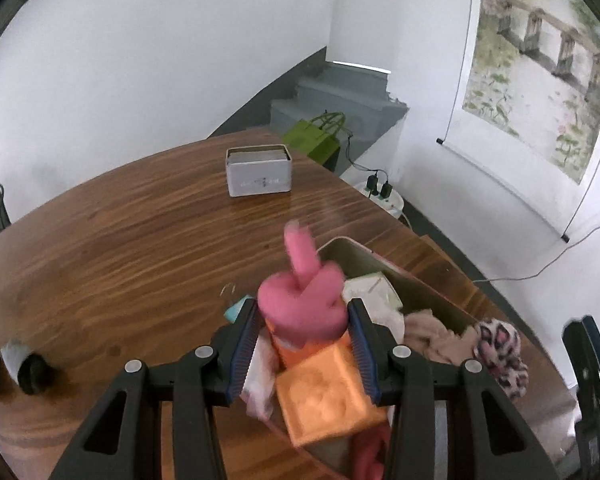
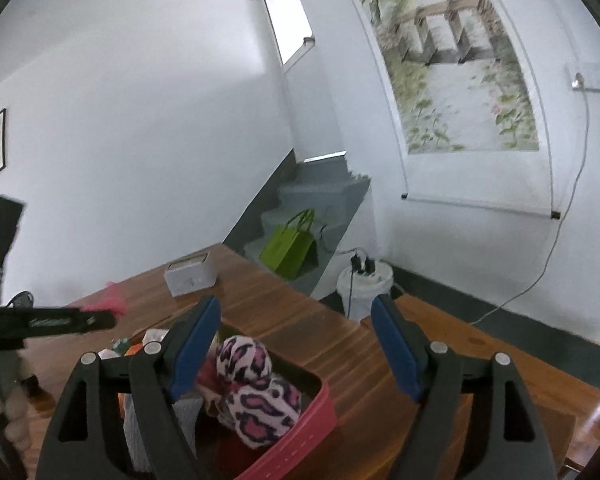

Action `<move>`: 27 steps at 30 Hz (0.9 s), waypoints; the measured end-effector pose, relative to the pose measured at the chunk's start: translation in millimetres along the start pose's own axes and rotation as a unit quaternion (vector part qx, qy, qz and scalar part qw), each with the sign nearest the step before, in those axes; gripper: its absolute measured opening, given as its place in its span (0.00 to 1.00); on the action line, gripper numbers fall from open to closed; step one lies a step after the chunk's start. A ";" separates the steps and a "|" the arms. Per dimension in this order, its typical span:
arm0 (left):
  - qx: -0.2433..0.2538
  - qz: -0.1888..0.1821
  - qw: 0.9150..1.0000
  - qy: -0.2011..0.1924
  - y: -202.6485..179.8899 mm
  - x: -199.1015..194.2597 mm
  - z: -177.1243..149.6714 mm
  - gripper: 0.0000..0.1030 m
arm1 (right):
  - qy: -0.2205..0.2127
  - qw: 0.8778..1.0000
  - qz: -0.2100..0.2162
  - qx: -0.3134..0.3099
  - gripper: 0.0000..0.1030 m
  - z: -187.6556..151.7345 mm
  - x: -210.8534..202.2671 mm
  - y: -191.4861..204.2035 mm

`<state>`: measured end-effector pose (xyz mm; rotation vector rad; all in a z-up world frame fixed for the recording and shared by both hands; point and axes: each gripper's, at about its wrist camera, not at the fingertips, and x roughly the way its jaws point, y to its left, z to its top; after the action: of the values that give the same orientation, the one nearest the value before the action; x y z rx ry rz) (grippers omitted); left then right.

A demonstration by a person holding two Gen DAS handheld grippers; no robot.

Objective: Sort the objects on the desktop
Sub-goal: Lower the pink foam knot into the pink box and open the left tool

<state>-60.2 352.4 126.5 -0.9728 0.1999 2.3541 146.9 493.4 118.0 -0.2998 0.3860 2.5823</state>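
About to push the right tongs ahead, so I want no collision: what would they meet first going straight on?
Probably bare wooden table beyond the red basket; the open right tongs point over it. Depth is unclear.

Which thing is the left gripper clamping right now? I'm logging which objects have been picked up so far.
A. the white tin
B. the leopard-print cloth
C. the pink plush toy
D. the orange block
C: in the left wrist view the left gripper has its blue pads pressed on both sides of the pink plush toy, held above the bin.
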 end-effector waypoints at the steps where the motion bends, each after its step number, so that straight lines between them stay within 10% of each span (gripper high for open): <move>1: 0.002 0.002 1.000 0.001 -1.9 4.4 3.3 0.45 | 0.002 1.000 0.002 0.001 0.78 -1.0 -0.6 -0.8; 27: -0.043 0.047 0.998 -0.019 54.7 -39.3 -23.3 0.45 | -0.023 0.999 -0.025 -0.013 0.79 -4.4 -8.8 -2.1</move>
<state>-54.9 281.6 132.4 -0.9771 0.1331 2.4827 156.0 489.8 115.9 -0.2565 0.3246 2.5413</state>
